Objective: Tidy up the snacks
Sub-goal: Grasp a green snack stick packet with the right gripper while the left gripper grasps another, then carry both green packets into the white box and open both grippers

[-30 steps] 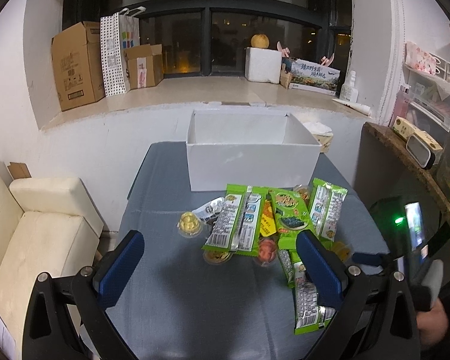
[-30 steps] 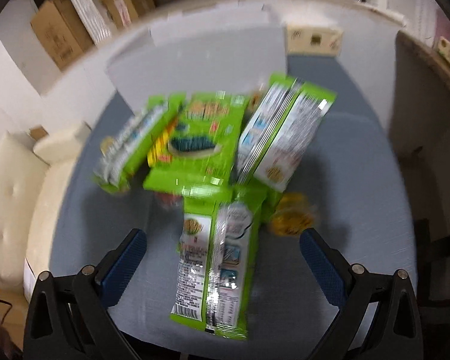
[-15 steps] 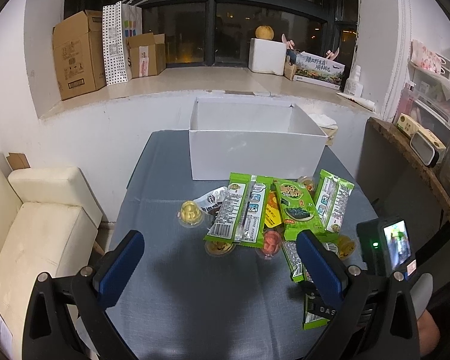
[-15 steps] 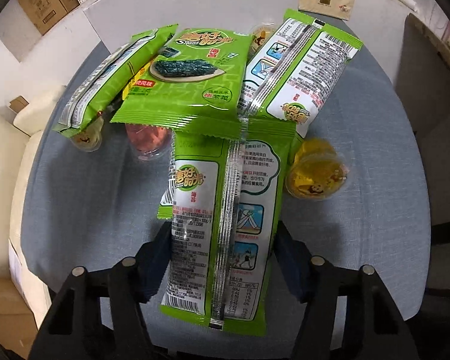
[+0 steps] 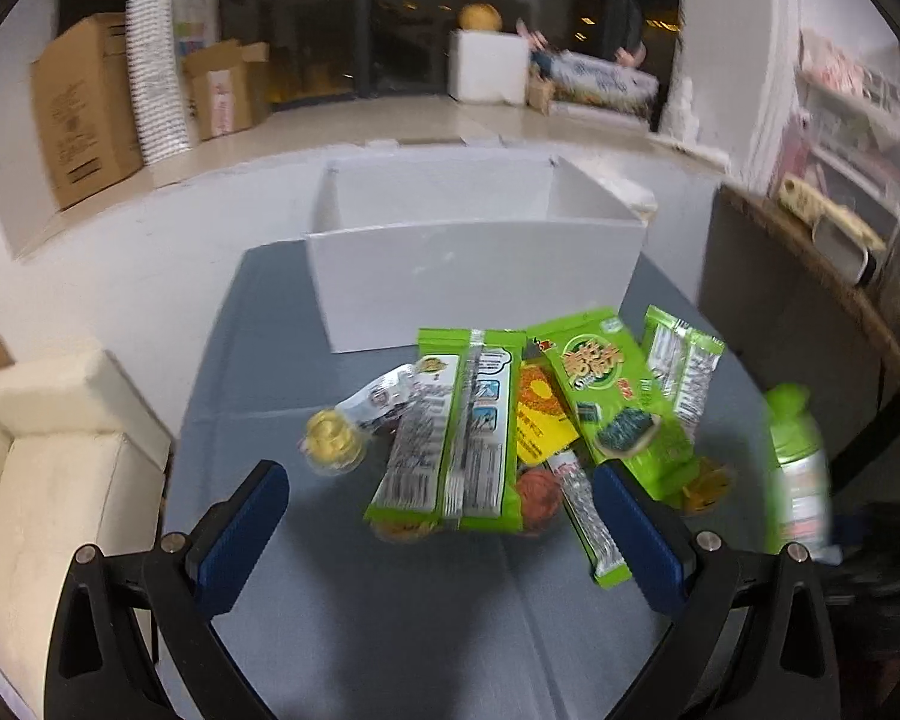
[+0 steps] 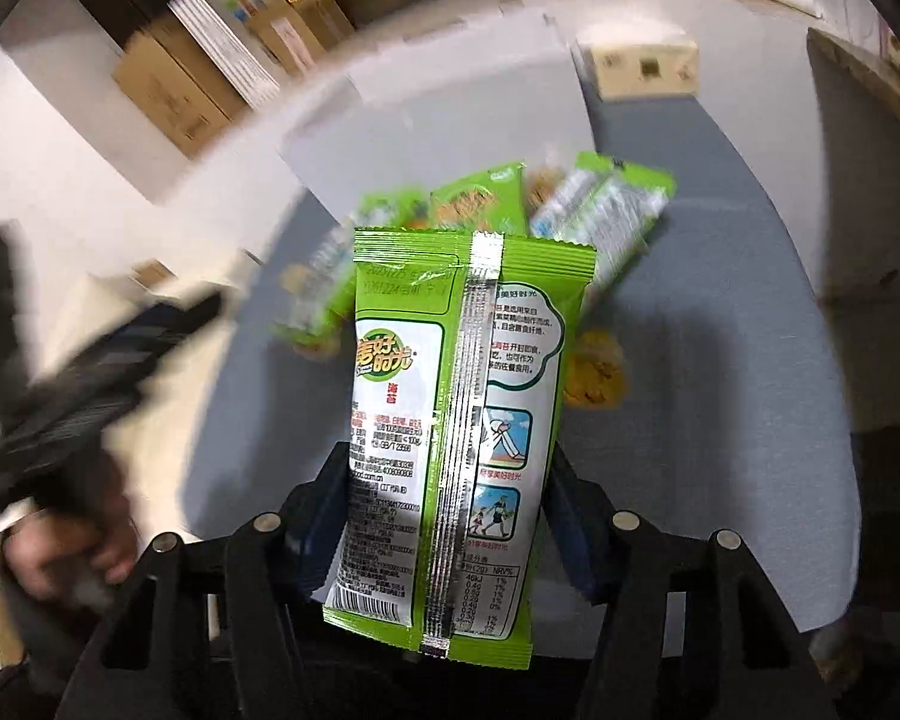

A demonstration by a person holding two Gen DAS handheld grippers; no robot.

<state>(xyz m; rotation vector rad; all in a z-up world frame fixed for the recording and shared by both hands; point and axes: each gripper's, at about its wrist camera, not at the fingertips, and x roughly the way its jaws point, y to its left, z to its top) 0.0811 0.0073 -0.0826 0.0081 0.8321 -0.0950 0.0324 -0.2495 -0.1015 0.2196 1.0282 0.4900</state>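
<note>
A cream sofa (image 5: 60,480) stands at far left beside the grey-clothed table (image 5: 390,630). Above the table the left gripper (image 5: 444,531) hangs with its blue pads spread wide and nothing between them. Just ahead of it lies the snack pile: a yellow jelly cup (image 5: 330,447) at the left edge, a green seaweed packet (image 5: 456,438) face down, a yellow sachet (image 5: 540,414), and another green packet (image 5: 615,396) leaning across it. Behind the pile, the open white box (image 5: 474,276) stands on the table's far side. At far right, the right gripper (image 6: 444,516), its jaws having just closed, clamps a lifted green seaweed packet (image 6: 450,432) by both sides, clear of the table and blocking much of that camera's view of the pile.
</note>
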